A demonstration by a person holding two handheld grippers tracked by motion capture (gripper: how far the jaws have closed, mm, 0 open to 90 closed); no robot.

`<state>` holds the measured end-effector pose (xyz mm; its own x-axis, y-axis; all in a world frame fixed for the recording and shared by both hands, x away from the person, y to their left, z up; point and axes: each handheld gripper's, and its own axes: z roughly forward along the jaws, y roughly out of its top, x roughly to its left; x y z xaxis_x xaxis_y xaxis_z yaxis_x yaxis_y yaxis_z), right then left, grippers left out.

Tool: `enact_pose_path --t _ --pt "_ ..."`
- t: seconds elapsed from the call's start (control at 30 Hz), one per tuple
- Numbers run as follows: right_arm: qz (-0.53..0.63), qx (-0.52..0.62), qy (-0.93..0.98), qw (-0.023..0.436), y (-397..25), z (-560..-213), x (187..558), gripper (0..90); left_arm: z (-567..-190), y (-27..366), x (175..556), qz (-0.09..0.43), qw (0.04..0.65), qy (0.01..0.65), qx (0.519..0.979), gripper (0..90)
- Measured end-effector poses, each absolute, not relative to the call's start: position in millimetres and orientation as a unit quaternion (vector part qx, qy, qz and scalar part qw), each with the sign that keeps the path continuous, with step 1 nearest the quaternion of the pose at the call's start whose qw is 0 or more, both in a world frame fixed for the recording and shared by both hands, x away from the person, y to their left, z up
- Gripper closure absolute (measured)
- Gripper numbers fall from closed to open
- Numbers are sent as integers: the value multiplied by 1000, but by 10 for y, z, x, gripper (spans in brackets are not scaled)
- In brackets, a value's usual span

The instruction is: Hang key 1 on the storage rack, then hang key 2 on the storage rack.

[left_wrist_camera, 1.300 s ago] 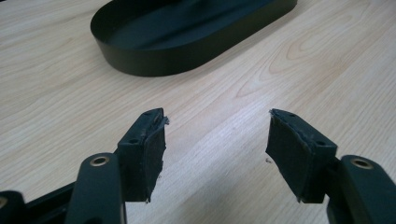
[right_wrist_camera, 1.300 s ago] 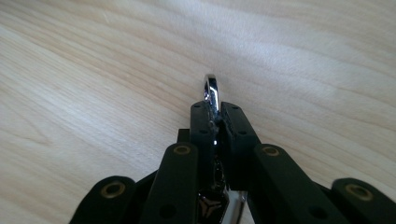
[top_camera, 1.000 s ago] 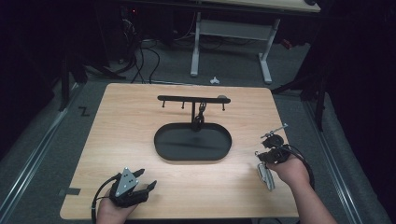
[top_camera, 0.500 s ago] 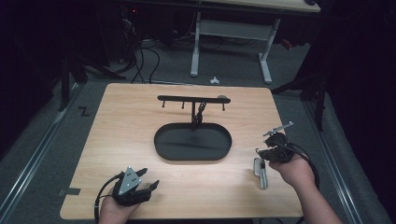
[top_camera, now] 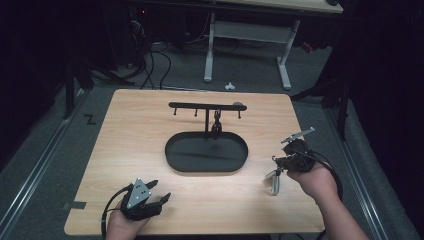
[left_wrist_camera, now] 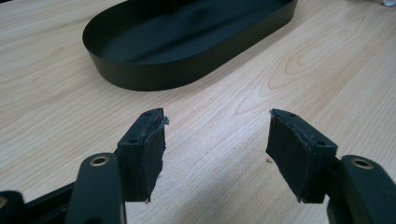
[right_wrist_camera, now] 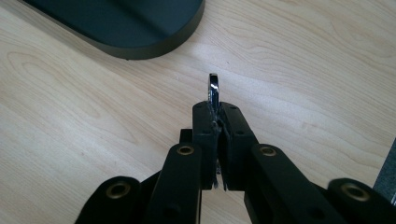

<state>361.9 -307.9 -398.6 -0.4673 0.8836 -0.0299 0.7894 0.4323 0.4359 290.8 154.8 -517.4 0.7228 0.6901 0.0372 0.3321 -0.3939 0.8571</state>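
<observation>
A black oval tray [top_camera: 176, 159] lies mid-table, with a black T-shaped hook rack [top_camera: 206, 106] rising from its far side; a small dark item [top_camera: 216, 125] hangs from the rack. My right gripper [top_camera: 278, 171] [right_wrist_camera: 217, 109] is to the right of the tray and is shut on a thin shiny metal piece [top_camera: 274, 184] [right_wrist_camera: 213, 88], which sticks out past the pads edge-on above the wood. My left gripper [top_camera: 156, 192] [left_wrist_camera: 217, 135] rests near the table's front left, open with nothing between its pads. The tray [left_wrist_camera: 154, 77] lies just ahead of it.
The wooden table [top_camera: 135, 130] ends close behind both hands. Beyond its far edge are the white legs of a desk [top_camera: 210, 50] and cables on a dark floor. A metal rail [top_camera: 40, 165] runs along the table's left side.
My right gripper has shifted slightly left toward the tray with the metal piece still clamped. The left gripper has barely moved and stays open.
</observation>
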Motion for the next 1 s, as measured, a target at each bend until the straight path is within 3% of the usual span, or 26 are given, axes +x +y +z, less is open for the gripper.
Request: enact_pose_path --t 1.0 --pt "196 471 849 138 -2751 -3618 3748 863 -5165 1545 2911 199 453 311 811 374"
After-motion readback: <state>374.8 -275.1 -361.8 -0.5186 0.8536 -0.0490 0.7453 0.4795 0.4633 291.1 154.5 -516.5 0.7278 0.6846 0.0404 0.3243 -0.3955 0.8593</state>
